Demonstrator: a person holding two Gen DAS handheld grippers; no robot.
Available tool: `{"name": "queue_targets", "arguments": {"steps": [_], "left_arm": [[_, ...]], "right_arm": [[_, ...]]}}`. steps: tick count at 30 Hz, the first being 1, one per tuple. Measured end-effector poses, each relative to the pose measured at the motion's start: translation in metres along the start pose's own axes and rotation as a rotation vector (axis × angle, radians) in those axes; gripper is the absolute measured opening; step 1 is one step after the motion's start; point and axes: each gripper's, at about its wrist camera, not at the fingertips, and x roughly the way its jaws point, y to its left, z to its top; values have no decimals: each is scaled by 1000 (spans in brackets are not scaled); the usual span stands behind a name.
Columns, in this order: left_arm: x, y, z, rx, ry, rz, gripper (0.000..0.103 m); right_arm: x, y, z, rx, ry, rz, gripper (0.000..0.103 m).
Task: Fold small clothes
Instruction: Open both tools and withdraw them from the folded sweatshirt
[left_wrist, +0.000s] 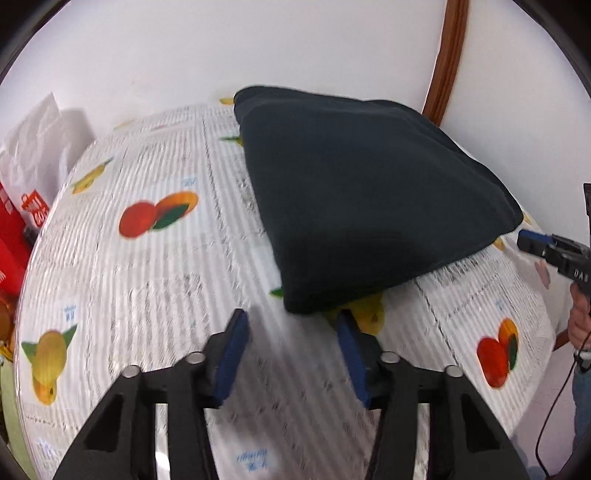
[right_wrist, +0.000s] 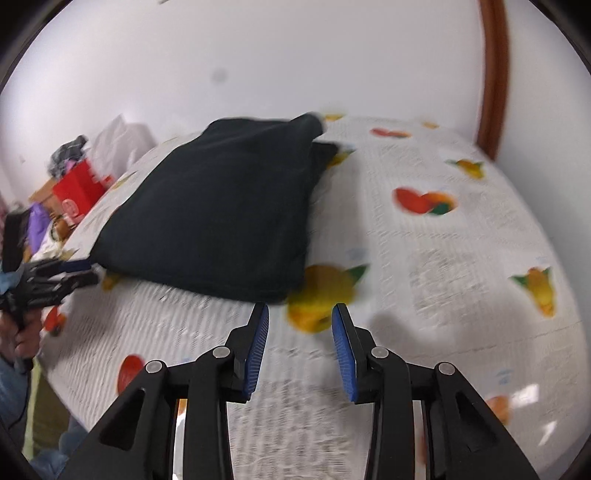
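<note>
A dark, folded garment (left_wrist: 369, 199) lies flat on a table covered with a fruit-print cloth (left_wrist: 147, 280). My left gripper (left_wrist: 291, 325) is open and empty, just short of the garment's near corner. The right gripper (left_wrist: 532, 243) shows at the right edge of the left wrist view, beside the garment's right corner. In the right wrist view the same garment (right_wrist: 221, 206) lies ahead and left, and my right gripper (right_wrist: 300, 317) is open and empty just off its near corner. The left gripper (right_wrist: 81, 273) shows at the left, by the garment's left corner.
A red box (left_wrist: 11, 229) and a white bag (left_wrist: 37, 147) stand at the table's left edge. More clutter (right_wrist: 74, 184) sits beyond the table in the right wrist view. A white wall and a brown wooden frame (left_wrist: 447, 59) lie behind. A hand (left_wrist: 580, 321) holds the right gripper.
</note>
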Motion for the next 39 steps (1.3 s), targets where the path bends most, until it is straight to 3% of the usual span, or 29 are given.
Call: {"name": "queue_targets", "arguments": {"steps": [3, 4, 5, 6, 8, 16, 24, 28, 30, 34, 36, 39], "left_arm": [[9, -5, 8, -3, -1, -12, 21], [11, -7, 11, -6, 2, -18, 19], [14, -8, 14, -5, 3, -14, 18], [15, -10, 17, -1, 5, -13, 17], [19, -12, 22, 5, 3, -2, 17], [32, -8, 39, -44, 16, -8, 18], [27, -5, 35, -86, 40, -6, 20], [14, -7, 30, -94, 33, 6, 20], [6, -8, 29, -98, 26, 10, 21], [-17, -13, 26, -106, -12, 28, 34], [-31, -16, 28, -114, -35, 42, 43], [-55, -21, 32, -130, -83, 33, 52]], "right_arm": [[19, 7, 6, 25, -17, 3, 35], [25, 8, 9, 34, -15, 1, 32], [35, 9, 13, 36, -3, 0, 20], [41, 11, 17, 34, 6, 7, 17], [47, 11, 24, 29, -10, -25, 17], [64, -2, 45, 98, -14, -15, 17], [55, -7, 42, 160, 9, -25, 18], [40, -2, 40, 147, 0, -98, 18], [33, 1, 40, 136, 0, -114, 18], [6, 9, 39, 126, -32, -160, 19], [-11, 15, 43, 117, -61, -178, 23], [-39, 28, 52, 99, -100, -227, 39]]}}
